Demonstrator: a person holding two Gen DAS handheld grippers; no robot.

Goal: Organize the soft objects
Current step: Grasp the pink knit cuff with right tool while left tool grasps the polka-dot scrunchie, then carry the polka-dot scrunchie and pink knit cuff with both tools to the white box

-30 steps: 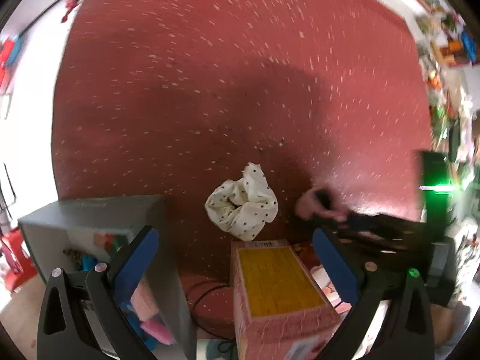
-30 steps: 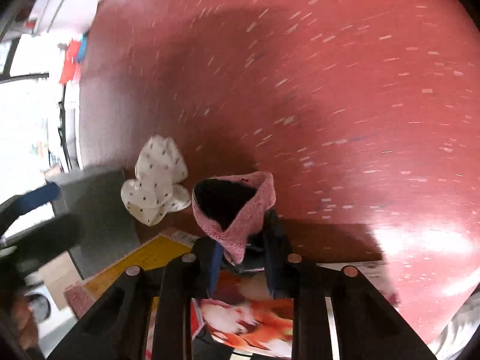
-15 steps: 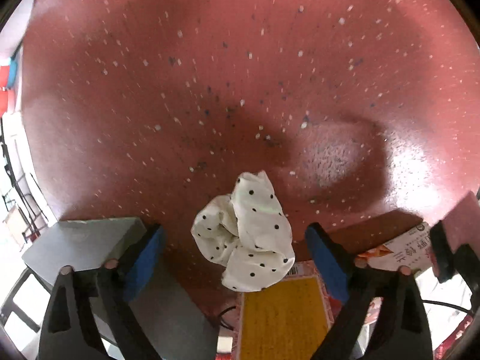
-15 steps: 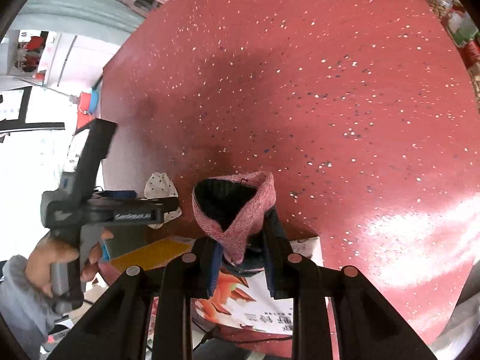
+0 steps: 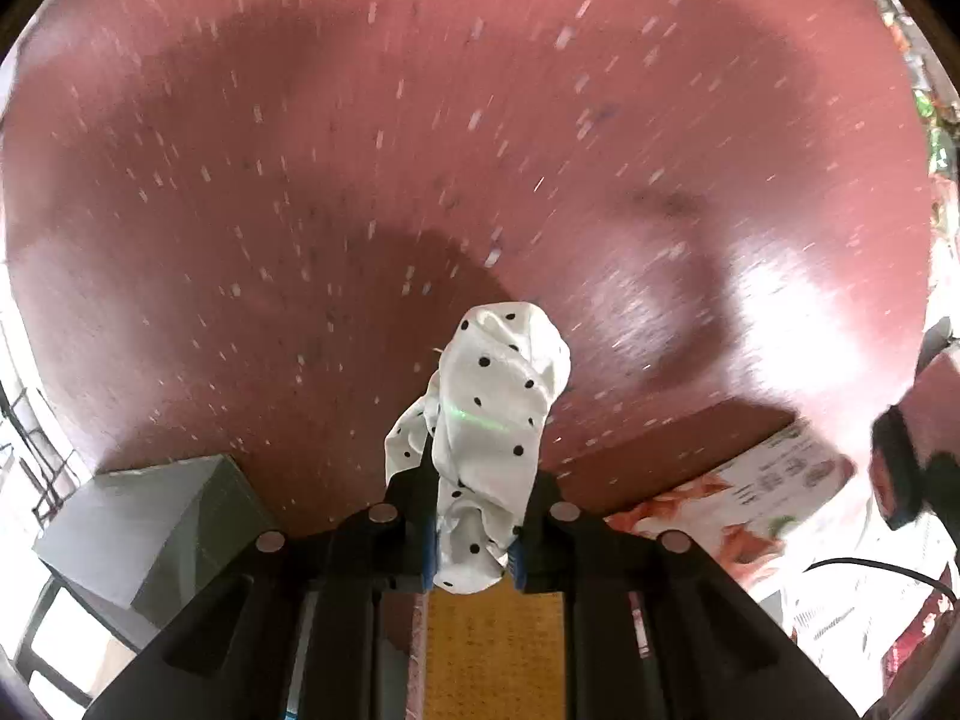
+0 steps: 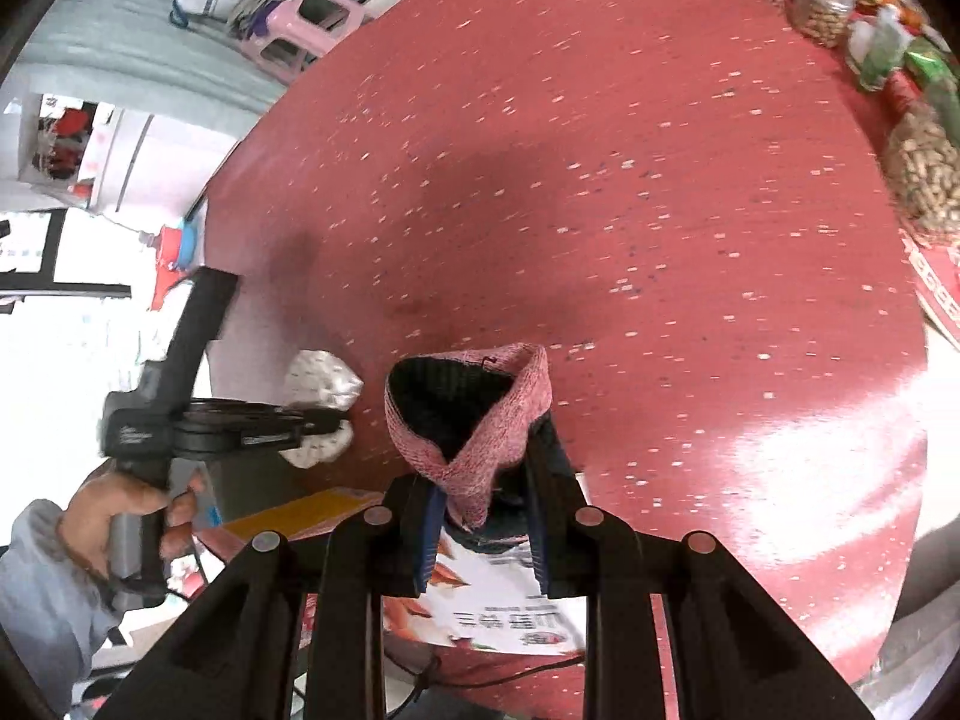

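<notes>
Gripping both soft items: the left gripper (image 5: pixel 474 516), its jaws just closed, clamps the dotted cloth (image 5: pixel 492 414) at six o'clock; the right gripper (image 6: pixel 486 516) pinches the pink sock (image 6: pixel 474 414). Neither looks stowed yet; the grey box (image 5: pixel 150 528) waits at eight o'clock.

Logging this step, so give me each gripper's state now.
Left gripper: shut on the polka-dot cloth.
Right gripper: shut on the pink knit sock.

Left gripper (image 5: pixel 474 510) tipped steeply down, jaws just closed, now clamped on the dotted cloth (image 5: pixel 492 414). Right gripper (image 6: pixel 480 516) also angled down, jaws pinched on the pink sock (image 6: pixel 474 420). Left hand (image 6: pixel 114 516) wraps its handle.
</notes>
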